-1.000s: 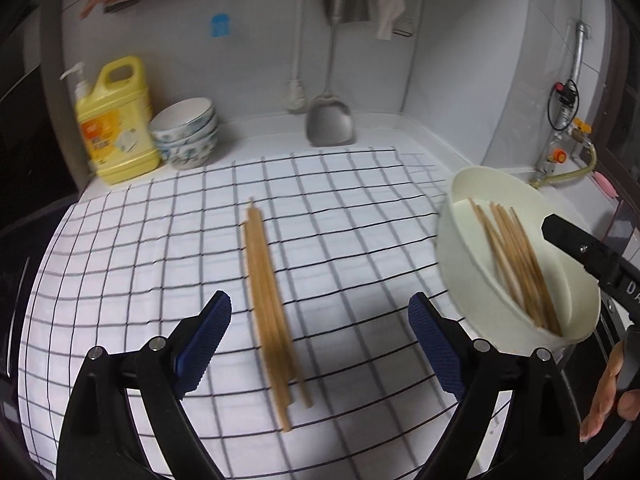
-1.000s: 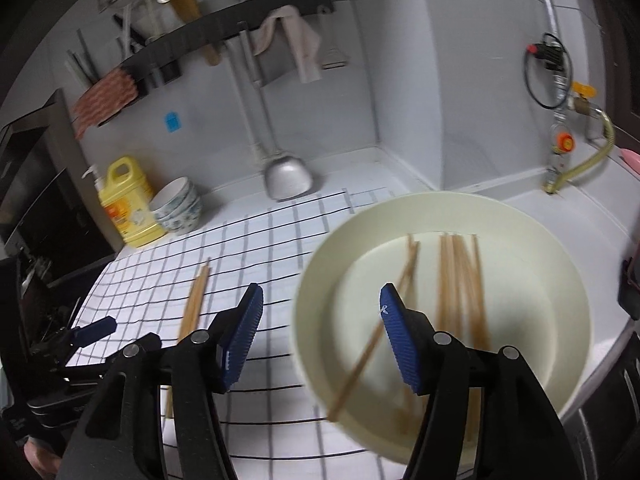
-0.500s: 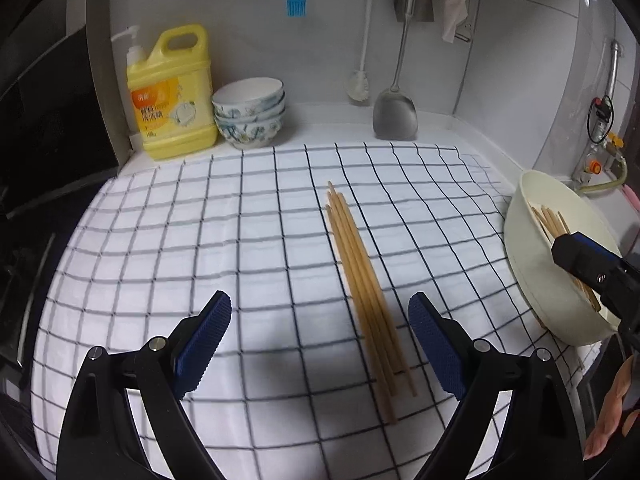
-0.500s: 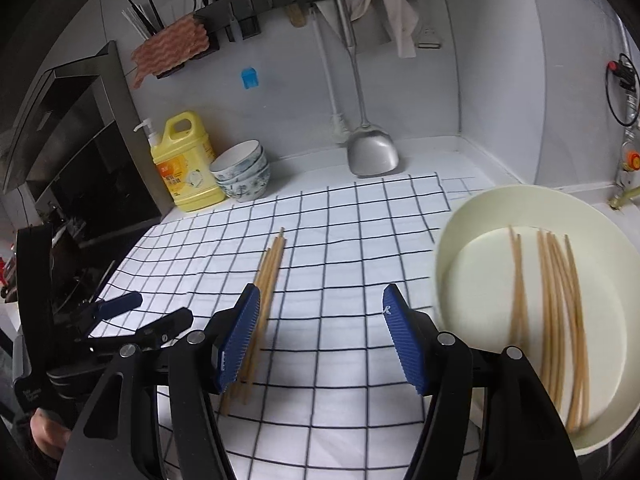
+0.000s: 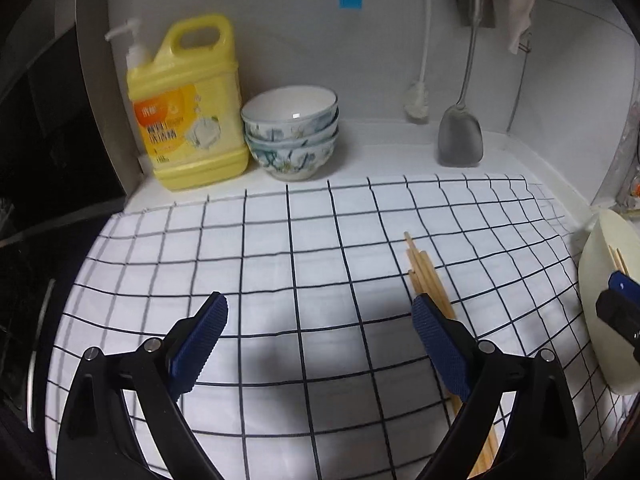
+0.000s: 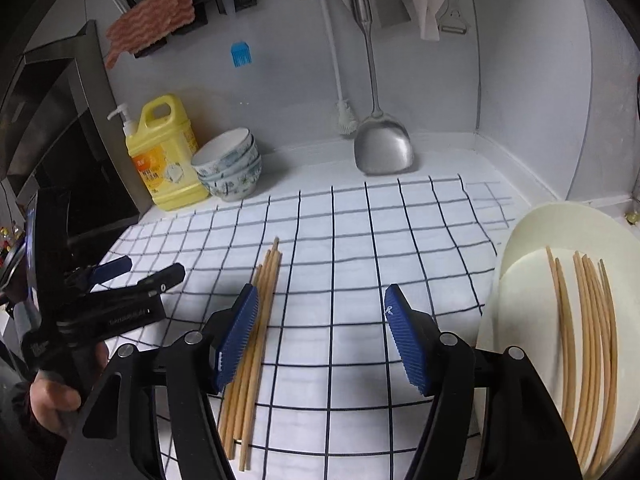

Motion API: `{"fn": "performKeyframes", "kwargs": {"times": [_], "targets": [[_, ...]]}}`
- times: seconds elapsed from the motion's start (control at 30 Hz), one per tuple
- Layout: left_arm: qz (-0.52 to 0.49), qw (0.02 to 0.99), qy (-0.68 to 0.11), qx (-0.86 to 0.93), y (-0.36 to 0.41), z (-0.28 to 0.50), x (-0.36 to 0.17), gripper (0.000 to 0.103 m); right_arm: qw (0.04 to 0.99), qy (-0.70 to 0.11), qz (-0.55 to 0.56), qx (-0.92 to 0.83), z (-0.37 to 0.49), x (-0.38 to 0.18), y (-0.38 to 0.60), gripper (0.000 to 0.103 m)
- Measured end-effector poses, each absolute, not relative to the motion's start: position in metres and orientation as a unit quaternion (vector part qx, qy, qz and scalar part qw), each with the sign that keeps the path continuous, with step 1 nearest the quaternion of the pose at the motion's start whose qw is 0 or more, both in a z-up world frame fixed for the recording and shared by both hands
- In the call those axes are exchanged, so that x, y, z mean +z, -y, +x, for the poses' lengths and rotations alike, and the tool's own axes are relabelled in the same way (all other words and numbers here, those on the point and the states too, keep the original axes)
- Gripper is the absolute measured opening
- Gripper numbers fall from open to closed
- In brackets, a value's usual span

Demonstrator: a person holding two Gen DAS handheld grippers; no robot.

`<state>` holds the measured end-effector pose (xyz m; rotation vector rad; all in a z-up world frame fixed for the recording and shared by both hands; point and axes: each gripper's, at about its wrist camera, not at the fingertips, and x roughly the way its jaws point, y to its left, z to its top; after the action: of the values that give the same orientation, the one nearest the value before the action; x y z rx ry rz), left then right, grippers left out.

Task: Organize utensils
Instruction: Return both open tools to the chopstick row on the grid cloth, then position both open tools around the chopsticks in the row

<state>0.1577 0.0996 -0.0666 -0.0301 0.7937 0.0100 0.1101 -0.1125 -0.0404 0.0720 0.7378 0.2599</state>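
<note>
The left gripper (image 5: pixel 320 330) hangs with jaws spread wide over the checked cloth (image 5: pixel 280 240), gripping nothing; the bundle of chopsticks (image 5: pixel 424 276) lies just under its right pad. The right gripper (image 6: pixel 320 332), jaws likewise apart and empty, has that bundle beneath its left pad and the cream bowl (image 6: pixel 532 240) of more chopsticks (image 6: pixel 588 340) to its right.

A yellow detergent jug (image 5: pixel 188 108) with a pump stands at ten o'clock, touching a stack of patterned bowls (image 5: pixel 292 136) just to its right. At one o'clock a steel spatula (image 6: pixel 382 148) and a white brush (image 6: pixel 344 112) hang against the wall. A checked cloth (image 5: pixel 280 248) covers the counter.
</note>
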Motion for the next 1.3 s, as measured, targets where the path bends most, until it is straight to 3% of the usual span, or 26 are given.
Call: {"fn": "performKeyframes", "kwargs": {"times": [0.73,1.3], "targets": [[-0.035,0.894,-0.445,-0.041,-0.106,0.16,-0.093,0.092,0.867,-0.462,-0.018,0.185,0.112,-0.096,0.075,0.066],[-0.033,0.894,-0.445,-0.037,-0.107,0.16,-0.093,0.092,0.86,-0.473,-0.098,0.165,0.105,-0.111,0.061,0.066]]}}
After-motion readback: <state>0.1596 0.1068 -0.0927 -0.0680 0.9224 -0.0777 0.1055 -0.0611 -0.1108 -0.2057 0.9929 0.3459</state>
